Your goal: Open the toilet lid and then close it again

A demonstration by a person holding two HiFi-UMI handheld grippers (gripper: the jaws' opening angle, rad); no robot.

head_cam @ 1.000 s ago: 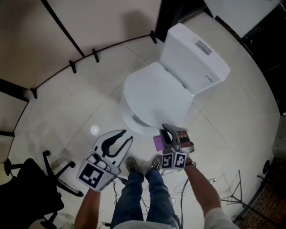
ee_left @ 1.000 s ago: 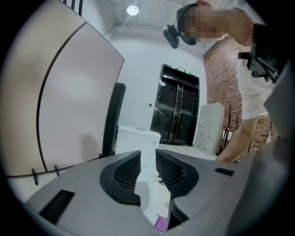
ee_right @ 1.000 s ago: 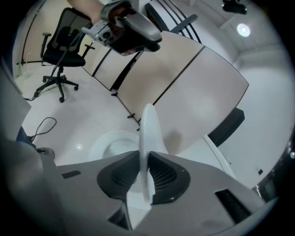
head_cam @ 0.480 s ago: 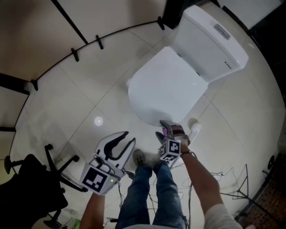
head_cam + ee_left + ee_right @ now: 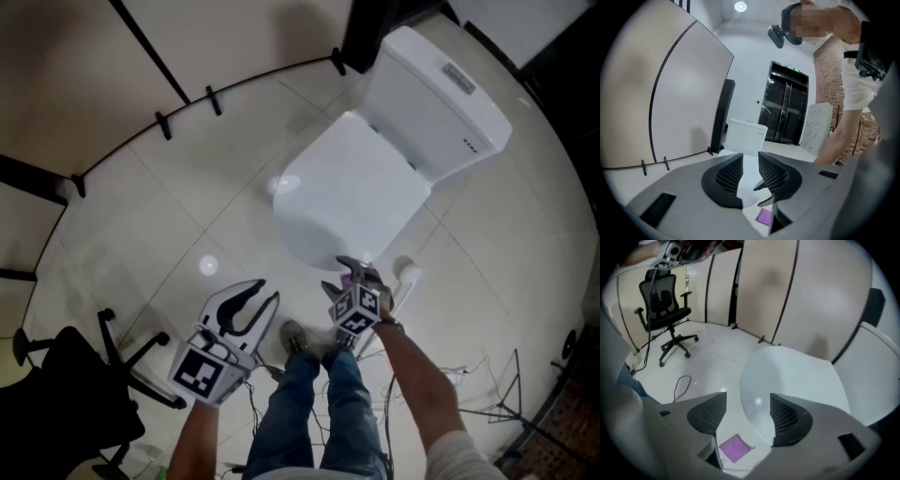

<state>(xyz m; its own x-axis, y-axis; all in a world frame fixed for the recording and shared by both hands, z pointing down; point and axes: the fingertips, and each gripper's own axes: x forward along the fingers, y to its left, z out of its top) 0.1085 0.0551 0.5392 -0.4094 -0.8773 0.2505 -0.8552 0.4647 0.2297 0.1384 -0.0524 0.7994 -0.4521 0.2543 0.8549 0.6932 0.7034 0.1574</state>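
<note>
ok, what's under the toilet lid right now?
The lid is down flat, so nothing under it shows. The inside of the bowl is fully covered. Only a bit of the bowl's white outside sticks out past the lid's left edge in the head view.

left gripper (image 5: 270, 287) held low on the person's left, pointing fwd & slightly down, jaws a narrow gap apart w/ nothing btwn. right gripper (image 5: 343, 272) tipped steeply down ahead of the knees, jaws have just been opening, now wide, nothing pressed btwn the pads. left forearm (image 5: 192, 439) & right forearm (image 5: 417, 380) both bare, reaching fwd.
</note>
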